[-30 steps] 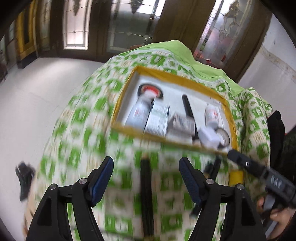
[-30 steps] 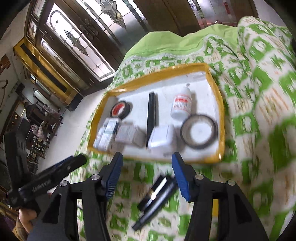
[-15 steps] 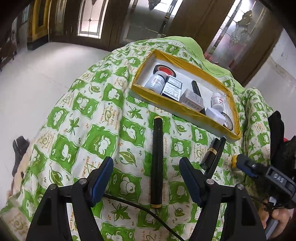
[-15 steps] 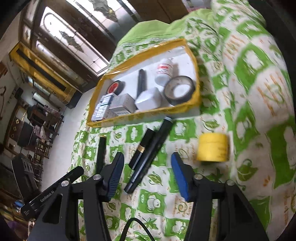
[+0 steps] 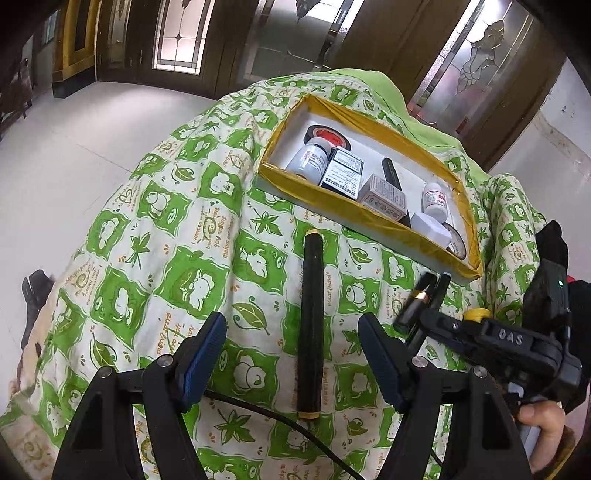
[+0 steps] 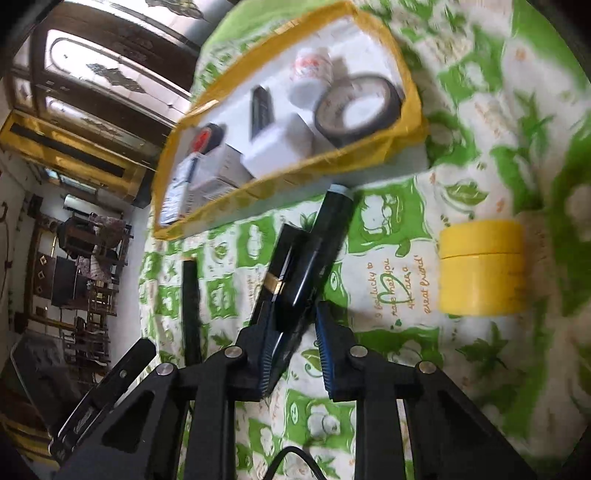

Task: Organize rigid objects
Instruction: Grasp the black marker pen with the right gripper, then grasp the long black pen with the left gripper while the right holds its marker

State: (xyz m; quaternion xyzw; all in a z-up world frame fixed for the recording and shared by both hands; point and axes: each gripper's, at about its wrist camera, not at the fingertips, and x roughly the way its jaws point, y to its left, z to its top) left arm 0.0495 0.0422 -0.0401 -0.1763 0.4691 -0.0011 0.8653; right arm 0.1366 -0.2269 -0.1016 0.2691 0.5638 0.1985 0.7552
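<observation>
A yellow-rimmed white tray (image 5: pixel 373 218) (image 6: pixel 280 177) holds bottles, small boxes and tape rolls. On the green patterned cloth a long black tube with gold ends (image 5: pixel 311 321) (image 6: pixel 191 295) lies between the fingers of my open left gripper (image 5: pixel 291 360). Two black pens, one with a gold band (image 6: pixel 282 273) and a longer one (image 6: pixel 321 251), lie side by side by the tray; they also show in the left wrist view (image 5: pixel 424 295). My right gripper (image 6: pixel 293 350) has narrowed around their near ends; firm contact is unclear. A yellow jar (image 6: pixel 480 267) lies to the right.
The table (image 5: pixel 155 229) is covered by the green and white cloth and drops off at left to a pale floor (image 5: pixel 55 147). A black cable (image 5: pixel 277 417) runs across the near cloth. Wooden doors with glass (image 5: pixel 295 33) stand behind.
Both grippers pulled back from the tray toward the near table. The right gripper dropped to the two pens and its jaws narrowed around them. The left gripper stays wide open over the long tube.
</observation>
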